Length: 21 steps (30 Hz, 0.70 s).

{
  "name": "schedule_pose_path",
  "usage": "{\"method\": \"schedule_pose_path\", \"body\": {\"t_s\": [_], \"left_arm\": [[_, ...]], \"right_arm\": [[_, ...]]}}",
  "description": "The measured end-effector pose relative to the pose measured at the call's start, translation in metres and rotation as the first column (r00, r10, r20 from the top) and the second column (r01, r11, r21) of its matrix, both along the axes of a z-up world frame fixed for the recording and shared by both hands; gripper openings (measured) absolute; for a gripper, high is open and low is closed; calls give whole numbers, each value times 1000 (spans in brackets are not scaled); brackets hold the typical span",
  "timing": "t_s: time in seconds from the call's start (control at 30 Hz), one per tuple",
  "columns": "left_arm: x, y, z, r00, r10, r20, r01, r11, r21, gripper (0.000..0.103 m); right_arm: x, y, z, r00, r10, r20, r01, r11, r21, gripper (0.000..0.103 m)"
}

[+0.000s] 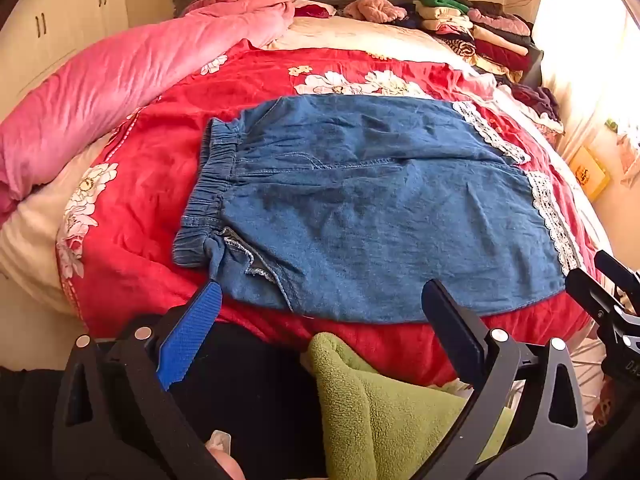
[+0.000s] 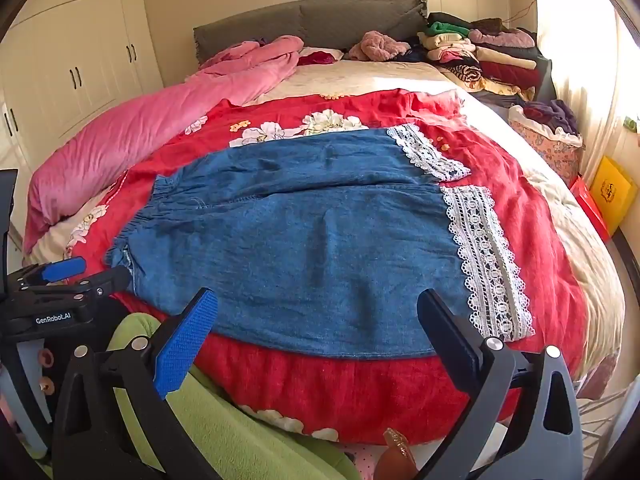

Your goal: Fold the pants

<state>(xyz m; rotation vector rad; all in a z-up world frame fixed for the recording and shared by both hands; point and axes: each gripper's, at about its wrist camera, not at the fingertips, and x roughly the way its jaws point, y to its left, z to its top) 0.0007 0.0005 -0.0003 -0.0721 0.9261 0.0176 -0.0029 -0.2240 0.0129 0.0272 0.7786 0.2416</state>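
Pants [image 1: 360, 208] lie flat by the bed's [image 1: 120, 184] near edge, beyond the wide, empty left gripper [image 1: 320, 296] and right gripper [image 2: 316, 304].

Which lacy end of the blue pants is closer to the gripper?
The lower lace cuff, on the pant leg lying nearest the bed's front edge. The other lace cuff sits farther back.

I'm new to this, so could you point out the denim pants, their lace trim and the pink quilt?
denim pants [image 2: 304, 248], right wrist view, middle of near leg.
lace trim [image 2: 486, 264], right wrist view, near cuff band.
pink quilt [image 1: 104, 92], left wrist view, its middle.
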Motion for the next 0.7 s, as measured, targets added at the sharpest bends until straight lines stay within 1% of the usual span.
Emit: {"method": "schedule_pose_path", "body": {"t_s": [0.17, 0.37, 0.4, 0.7], "left_arm": [[2, -1, 0, 1000, -7, 4, 7, 1000, 8, 94], [-1, -4, 4, 1000, 1, 14, -1, 1000, 6, 94], [-1, -5, 5, 1000, 0, 16, 0, 1000, 5, 94], [0, -5, 6, 1000, -4, 17, 4, 1000, 3, 94]], "right_arm": [[-1, 6, 2, 1000, 18, 13, -17, 1000, -10, 99], [-2, -4, -3, 1000, 17, 23, -17, 1000, -17, 99], [1, 5, 1, 1000, 15, 13, -14, 999, -31, 99], [0, 3, 1, 1000, 7, 2, -7, 1000, -30, 99]]}}
